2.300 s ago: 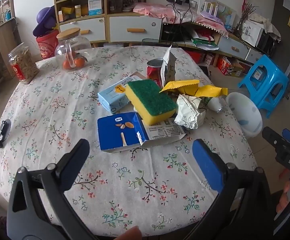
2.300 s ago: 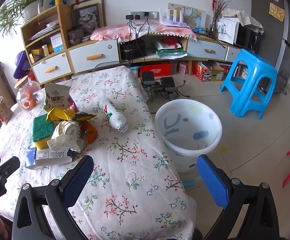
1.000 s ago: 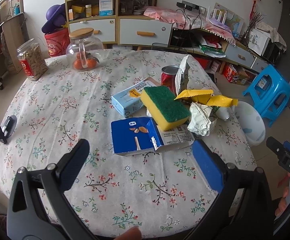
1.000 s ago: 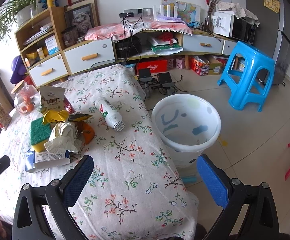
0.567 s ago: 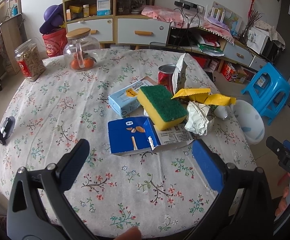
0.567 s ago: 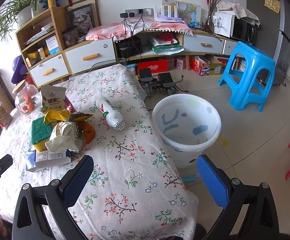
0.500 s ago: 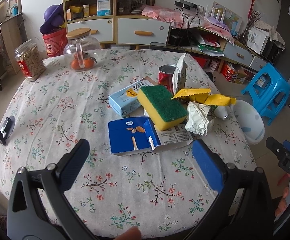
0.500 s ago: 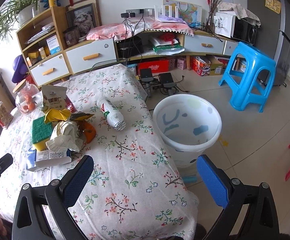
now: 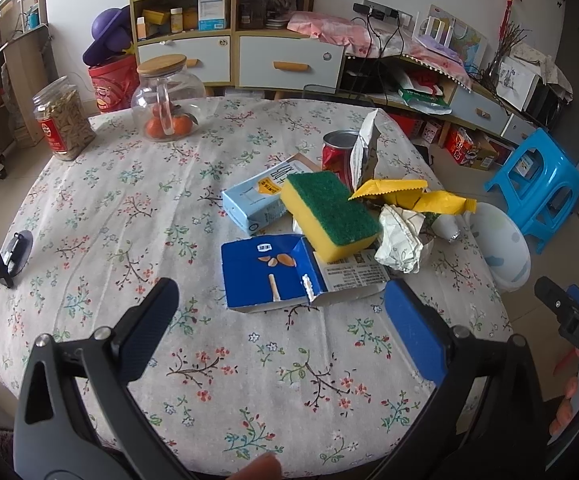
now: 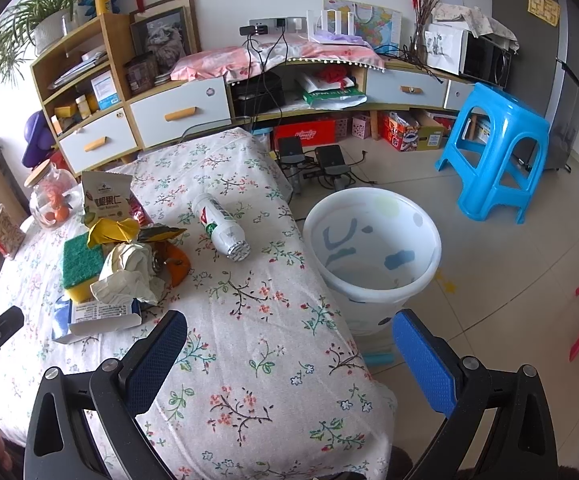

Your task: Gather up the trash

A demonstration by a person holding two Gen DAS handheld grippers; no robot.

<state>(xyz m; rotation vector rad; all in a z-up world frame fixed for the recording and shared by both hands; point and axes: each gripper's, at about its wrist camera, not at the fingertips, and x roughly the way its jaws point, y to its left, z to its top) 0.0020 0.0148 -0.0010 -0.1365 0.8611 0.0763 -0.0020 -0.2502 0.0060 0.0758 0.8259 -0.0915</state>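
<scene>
Trash sits heaped mid-table around the sponge [image 9: 331,210], at twelve o'clock from the left gripper [image 9: 281,320], while the bin [image 10: 371,258] waits on the floor off the table edge – handy for dropping – and both the left and the right gripper [image 10: 289,356] hover spread and empty.
</scene>
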